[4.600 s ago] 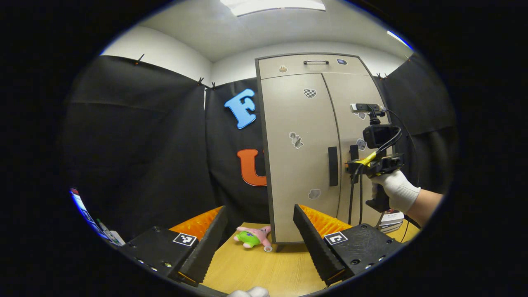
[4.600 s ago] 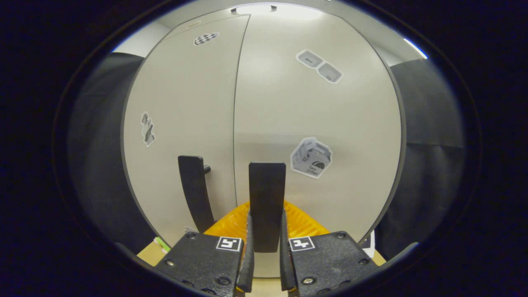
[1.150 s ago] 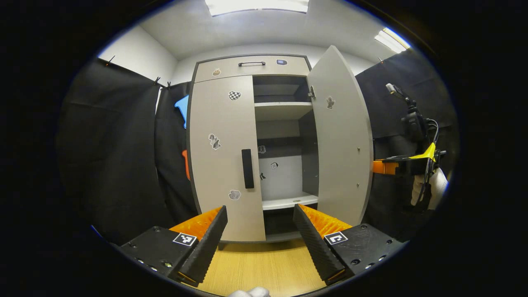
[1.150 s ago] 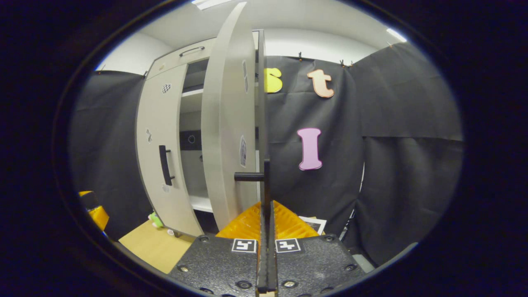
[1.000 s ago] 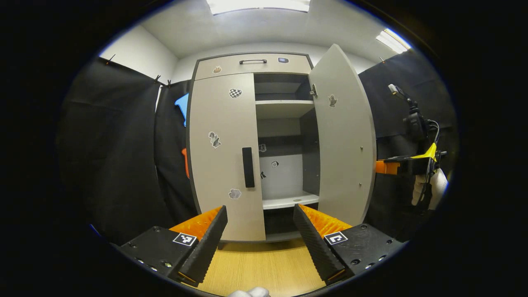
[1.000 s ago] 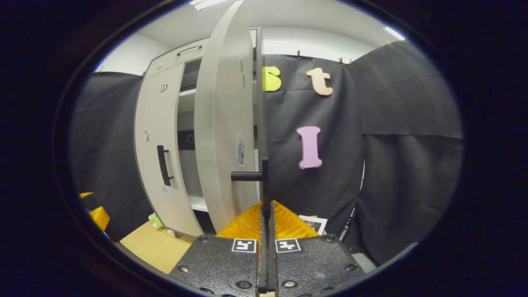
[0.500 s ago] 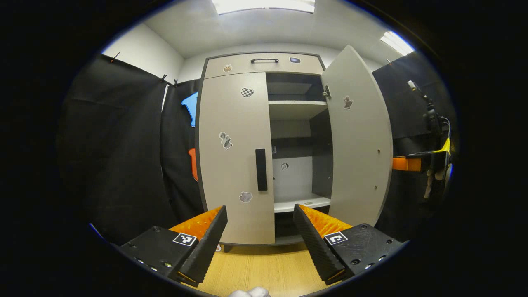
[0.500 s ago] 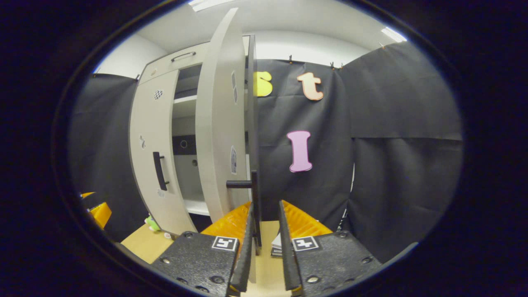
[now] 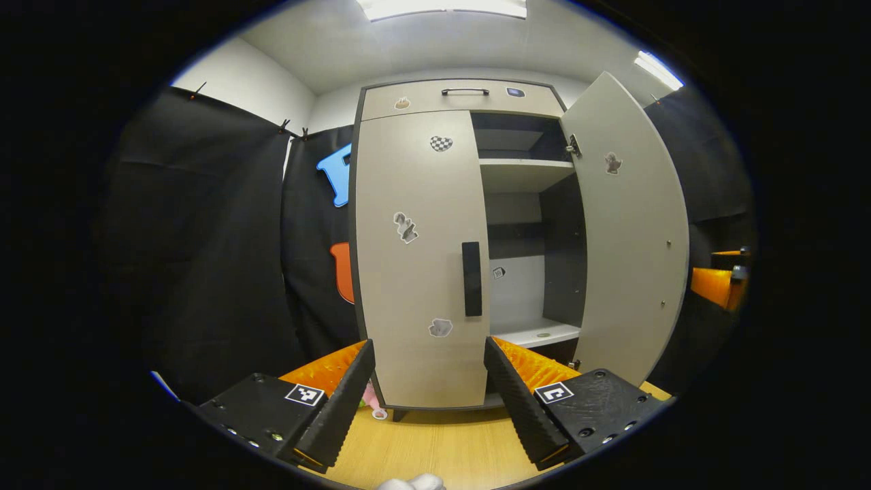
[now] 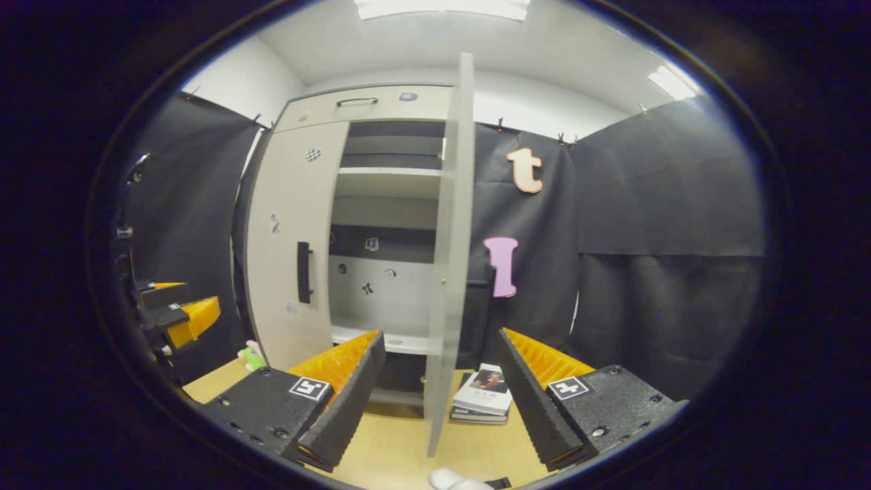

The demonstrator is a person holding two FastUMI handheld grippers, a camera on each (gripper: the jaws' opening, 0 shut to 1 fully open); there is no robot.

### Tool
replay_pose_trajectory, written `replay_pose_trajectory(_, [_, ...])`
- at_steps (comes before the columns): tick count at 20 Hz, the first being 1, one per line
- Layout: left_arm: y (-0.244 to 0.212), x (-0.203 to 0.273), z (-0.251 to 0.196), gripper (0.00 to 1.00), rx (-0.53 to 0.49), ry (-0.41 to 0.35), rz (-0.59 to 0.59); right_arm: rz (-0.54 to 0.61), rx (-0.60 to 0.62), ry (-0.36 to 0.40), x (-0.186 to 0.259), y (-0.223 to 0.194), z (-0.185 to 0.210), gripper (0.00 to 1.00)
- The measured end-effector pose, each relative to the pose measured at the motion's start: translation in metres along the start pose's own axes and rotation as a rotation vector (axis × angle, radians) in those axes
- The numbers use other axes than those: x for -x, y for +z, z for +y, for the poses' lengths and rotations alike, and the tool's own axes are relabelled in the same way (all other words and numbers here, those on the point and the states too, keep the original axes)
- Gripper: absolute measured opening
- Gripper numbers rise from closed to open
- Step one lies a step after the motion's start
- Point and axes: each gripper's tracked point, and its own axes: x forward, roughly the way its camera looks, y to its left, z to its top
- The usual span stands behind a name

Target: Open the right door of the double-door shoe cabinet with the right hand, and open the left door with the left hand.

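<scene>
Left tool (image 9: pixel 429 381), fingers spread wide and holding nothing, hangs in front of the shoe cabinet (image 9: pixel 435 99) with the left door (image 9: pixel 418 272) straight ahead. That door is shut; its dark vertical handle (image 9: pixel 471 279) sits near the door's inner edge, just above the gap between my fingers and apart from them. Right tool (image 10: pixel 439 384) is likewise wide and empty, standing clear of the right door (image 10: pixel 449 272), which I see edge-on in the right gripper view, swung fully out. In the left gripper view the same right door (image 9: pixel 629 238) stands open, with bare shelves (image 9: pixel 524 173) exposed behind it. A stack of books (image 10: pixel 484 395) lies on the wooden surface (image 10: pixel 401 442) just beside that door's foot, and a small plush toy (image 10: pixel 250 355) lies by the cabinet's left corner.

I judge the right-door step done and the left-door step in hand. The next move calls for advancing the left tool and raising it slightly, setting the fingers either side of the handle, closing on it, then pulling in an arc about the left hinge.
</scene>
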Motion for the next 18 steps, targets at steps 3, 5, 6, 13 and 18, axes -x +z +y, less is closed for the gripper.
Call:
replay_pose_trajectory(3, [-0.004, -0.01, 0.002, 0.96, 0.004, -0.013, 0.009, 0.036, -0.002, 0.035, 0.006, -0.01, 0.014, 1.0])
replay_pose_trajectory(5, [-0.006, -0.021, 0.0, 0.96, -0.003, -0.032, 0.014, 0.043, -0.013, 0.038, 0.006, -0.012, 0.019, 1.0])
replay_pose_trajectory(6, [-0.007, -0.026, -0.001, 0.96, -0.004, -0.04, 0.012, 0.045, -0.018, 0.037, 0.006, -0.012, 0.02, 1.0])
replay_pose_trajectory(13, [0.01, -0.083, -0.019, 0.96, -0.012, -0.091, -0.046, 0.06, -0.02, -0.006, 0.004, -0.013, 0.019, 1.0])
replay_pose_trajectory(18, [0.025, -0.132, -0.036, 0.96, -0.022, -0.109, -0.086, 0.068, 0.009, -0.042, 0.005, -0.013, 0.01, 1.0])
